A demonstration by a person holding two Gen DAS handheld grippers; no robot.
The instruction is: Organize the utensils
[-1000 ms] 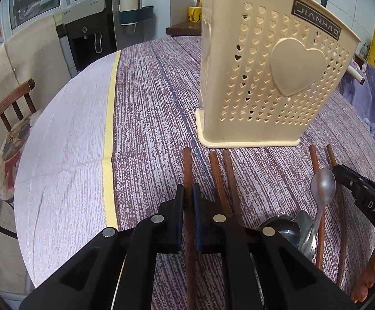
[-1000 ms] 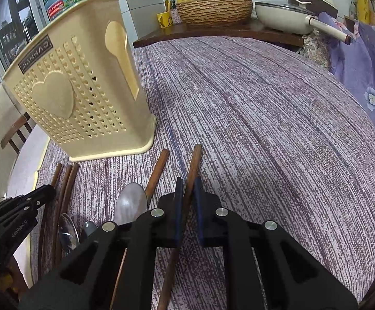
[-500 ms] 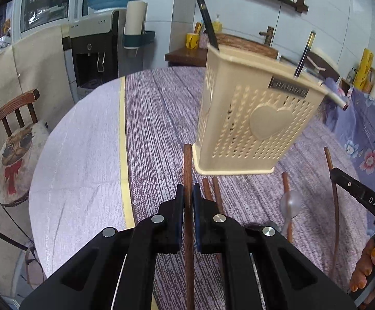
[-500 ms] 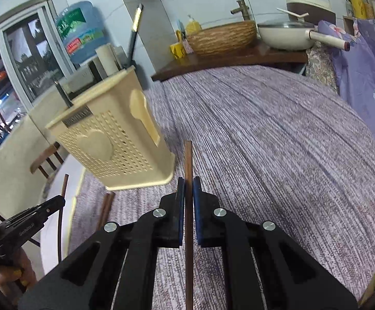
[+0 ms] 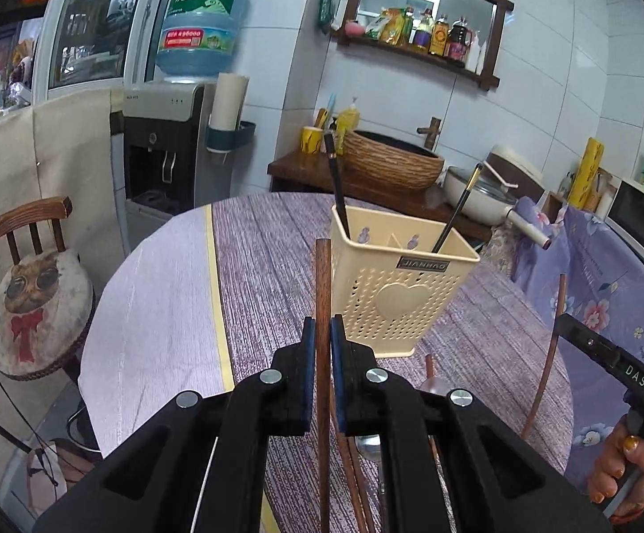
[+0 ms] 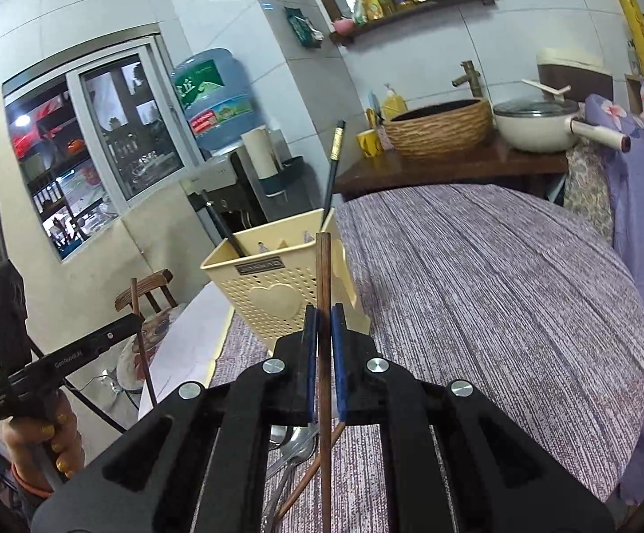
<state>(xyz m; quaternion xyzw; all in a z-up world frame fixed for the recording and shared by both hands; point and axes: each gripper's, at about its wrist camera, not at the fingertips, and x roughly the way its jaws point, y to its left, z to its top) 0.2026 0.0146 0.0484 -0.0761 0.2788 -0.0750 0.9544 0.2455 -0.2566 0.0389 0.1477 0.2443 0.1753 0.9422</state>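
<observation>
Home kitchen: water dispenser (image 5: 168,151), microwave (image 5: 641,228).

My left gripper (image 5: 319,337) and right gripper (image 6: 323,333): black plastic frames, blue-padded jaws, silver screws, white lettering on the side; yellow-painted nails, orange wristband.

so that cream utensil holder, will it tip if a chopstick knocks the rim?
Quite possibly. The utensil holder is tall on a narrow base and its perforated plastic walls look light. Only two black chopsticks stand inside, so little weighs it down. On the tablecloth it may slide rather than topple.
</observation>
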